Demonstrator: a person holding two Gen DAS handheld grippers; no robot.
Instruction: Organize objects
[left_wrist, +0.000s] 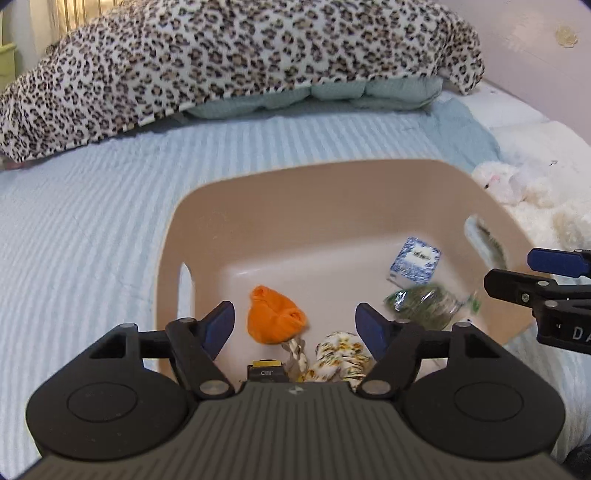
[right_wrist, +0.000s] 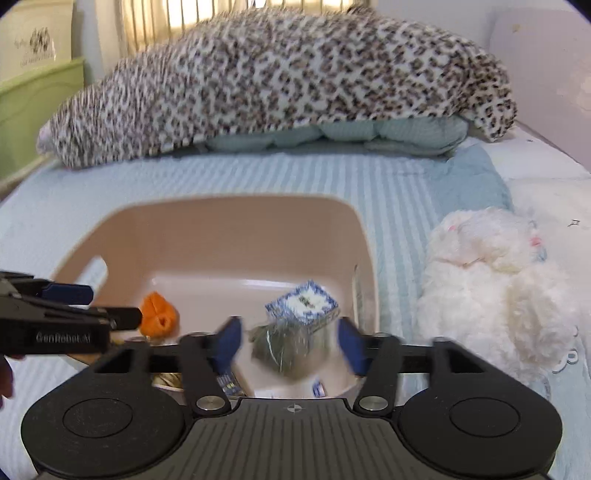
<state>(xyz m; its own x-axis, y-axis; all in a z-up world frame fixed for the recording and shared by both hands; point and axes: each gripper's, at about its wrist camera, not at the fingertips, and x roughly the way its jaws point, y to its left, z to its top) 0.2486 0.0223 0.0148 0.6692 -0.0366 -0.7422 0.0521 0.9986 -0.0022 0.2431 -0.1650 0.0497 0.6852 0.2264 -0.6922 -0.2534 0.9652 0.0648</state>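
left gripper (left_wrist: 295, 325) fingers parted | orange cloth (left_wrist: 275, 319) between | bin (left_wrist: 332, 177)

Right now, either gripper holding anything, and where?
Nothing held. Left gripper and right gripper are both open over the beige plastic bin; the green crinkly packet is blurred between the right fingers, unpressed.

Between the blue pads of the black left gripper (left_wrist: 295, 325) lie an orange cloth bundle (left_wrist: 275, 317) and a white cloth with a yellow flower print (left_wrist: 338, 356). Past the right gripper (right_wrist: 290, 343), also black with blue pads, sit a blue-and-white patterned box (right_wrist: 303, 302) and a dark green packet (right_wrist: 282, 350). All rest in a beige tub (left_wrist: 314, 192) on a pale blue striped bedspread (left_wrist: 92, 229). Beyond is a leopard-print blanket (left_wrist: 221, 55); to the right, a fluffy white toy (right_wrist: 491, 288).
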